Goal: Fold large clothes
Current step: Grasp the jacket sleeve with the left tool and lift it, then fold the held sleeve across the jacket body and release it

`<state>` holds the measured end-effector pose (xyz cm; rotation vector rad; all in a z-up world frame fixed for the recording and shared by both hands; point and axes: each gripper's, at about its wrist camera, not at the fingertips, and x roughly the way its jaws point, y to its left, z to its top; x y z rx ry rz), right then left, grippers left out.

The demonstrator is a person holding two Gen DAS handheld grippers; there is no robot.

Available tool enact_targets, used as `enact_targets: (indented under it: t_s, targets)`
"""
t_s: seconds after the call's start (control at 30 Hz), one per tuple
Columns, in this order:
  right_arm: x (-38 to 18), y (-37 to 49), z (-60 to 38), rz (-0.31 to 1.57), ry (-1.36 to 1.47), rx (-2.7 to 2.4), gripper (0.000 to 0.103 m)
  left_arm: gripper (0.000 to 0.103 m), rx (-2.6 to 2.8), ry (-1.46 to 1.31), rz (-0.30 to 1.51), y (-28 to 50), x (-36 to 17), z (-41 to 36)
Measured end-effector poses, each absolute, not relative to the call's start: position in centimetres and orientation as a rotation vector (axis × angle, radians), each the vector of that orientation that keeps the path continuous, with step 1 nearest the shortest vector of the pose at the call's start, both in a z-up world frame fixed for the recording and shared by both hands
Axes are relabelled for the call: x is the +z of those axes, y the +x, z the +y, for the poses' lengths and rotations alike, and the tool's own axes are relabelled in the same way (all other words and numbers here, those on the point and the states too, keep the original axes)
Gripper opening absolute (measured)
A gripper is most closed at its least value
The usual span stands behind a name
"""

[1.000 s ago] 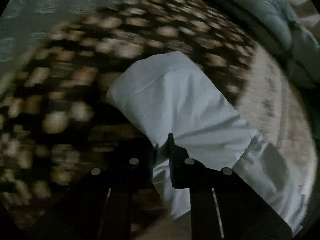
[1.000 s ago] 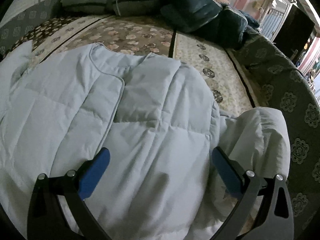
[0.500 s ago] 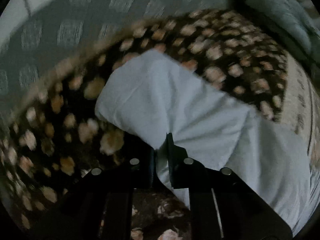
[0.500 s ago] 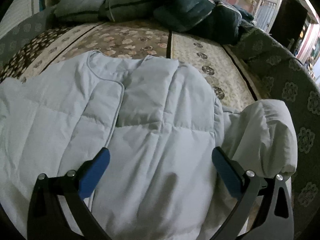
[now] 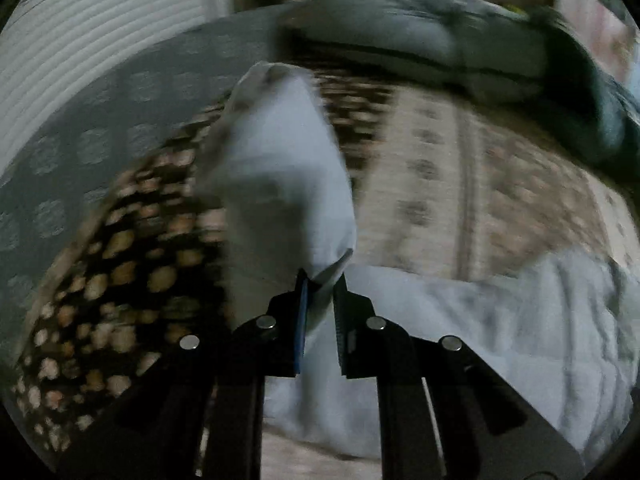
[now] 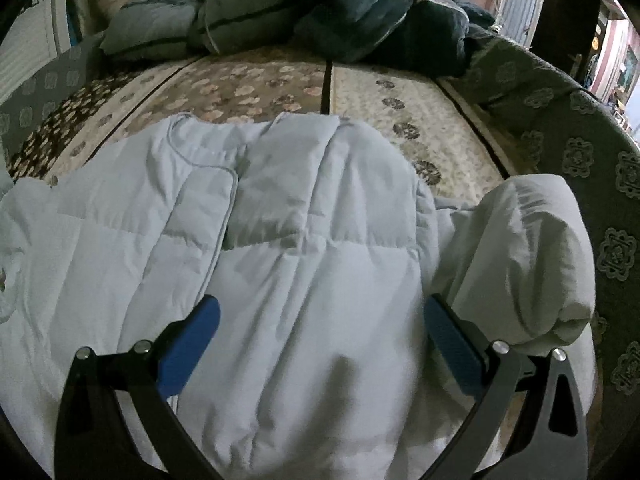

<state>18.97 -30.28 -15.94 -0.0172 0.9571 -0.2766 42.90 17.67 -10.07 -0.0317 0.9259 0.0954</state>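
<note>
I see one bed (image 6: 420, 128) filling both views, its floral cover in patterned bands. Across the lower half of the right wrist view lies the one pale blue padded jacket (image 6: 304, 264), spread flat on the bed with its collar toward the top of the frame. One sleeve (image 6: 520, 248) is bunched at the right edge. At the upper part of that frame I count about four pillows (image 6: 256, 12) piled at the head of the bed, grey-green and dark teal. My right gripper (image 6: 322, 340) hangs over the jacket's middle, its jaws spread wide with nothing gripped. In the left wrist view, my left gripper (image 5: 320, 300) has its jaws nearly together, pinching the jacket's other sleeve (image 5: 280, 160), which stands up through the frame's centre, blurred.
</note>
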Motion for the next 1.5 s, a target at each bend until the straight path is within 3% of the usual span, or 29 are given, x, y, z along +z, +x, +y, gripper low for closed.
enact_targets:
  t_s: [0.03, 0.27, 0.4, 0.47, 0.5, 0.53, 0.6, 0.67, 0.73, 0.83, 0.97, 1.07, 1.1, 1.2, 1.37, 1.5]
  targets:
    - [-15.9, 19.0, -30.4, 0.956, -0.012, -0.281, 0.102, 0.0, 0.052, -0.028, 0.935, 42.7, -10.5, 15.8]
    - [-16.3, 18.5, -31.3, 0.971, 0.009, -0.293, 0.102, 0.0, -0.177, 0.05, 1.026, 41.0, -14.8, 4.1]
    - [-15.9, 18.1, -31.6, 0.965, 0.003, -0.3, 0.102, 0.0, -0.139, 0.099, 1.019, 40.6, -15.5, 1.5]
    - [-15.8, 17.9, -31.8, 0.968, 0.003, -0.3, 0.102, 0.005, -0.094, 0.135, 0.994, 40.3, -15.3, 1.7]
    - [-15.7, 17.9, -31.9, 0.971, 0.0, -0.301, 0.102, 0.016, -0.074, 0.148, 0.99, 40.3, -15.3, 2.6]
    - [-15.7, 17.8, -32.0, 0.972, 0.0, -0.302, 0.102, 0.037, -0.05, 0.162, 0.984, 40.5, -15.1, 3.3]
    - [-15.7, 17.8, -32.2, 0.975, 0.006, -0.308, 0.102, 0.057, 0.012, 0.188, 0.959, 41.2, -14.6, 6.1]
    - [-15.9, 17.9, -32.4, 0.978, 0.028, -0.312, 0.102, 0.061, 0.034, 0.183, 0.978, 42.8, -14.7, 9.1]
    - [-16.2, 18.1, -32.3, 0.985, 0.057, -0.305, 0.102, 0.08, 0.042, 0.193, 1.01, 44.3, -15.3, 10.9]
    - [-17.0, 18.6, -31.7, 1.004, 0.072, -0.299, 0.102, 0.085, 0.033, 0.215, 1.058, 46.6, -16.7, 13.2]
    - [-17.9, 19.6, -30.7, 1.026, 0.05, -0.291, 0.102, 0.084, 0.03, 0.225, 1.103, 48.5, -18.6, 13.3]
    - [-18.3, 20.2, -30.3, 1.042, 0.004, -0.301, 0.102, 0.055, 0.023, 0.229, 1.124, 49.4, -19.8, 13.0]
    - [-18.3, 20.2, -30.3, 1.042, -0.003, -0.299, 0.102, 0.041, 0.015, 0.213, 1.127, 49.4, -19.5, 13.3]
    - [-18.1, 20.1, -30.5, 1.044, -0.046, -0.305, 0.102, 0.021, -0.058, 0.091, 1.138, 49.0, -17.6, 13.4]
    - [-17.4, 19.3, -31.5, 1.02, -0.076, -0.325, 0.102, 0.018, -0.261, 0.025, 1.037, 44.0, -12.2, 10.0]
    - [-16.8, 18.5, -32.6, 1.002, -0.028, -0.328, 0.102, 0.018, -0.42, -0.033, 1.037, 40.1, -11.8, 4.9]
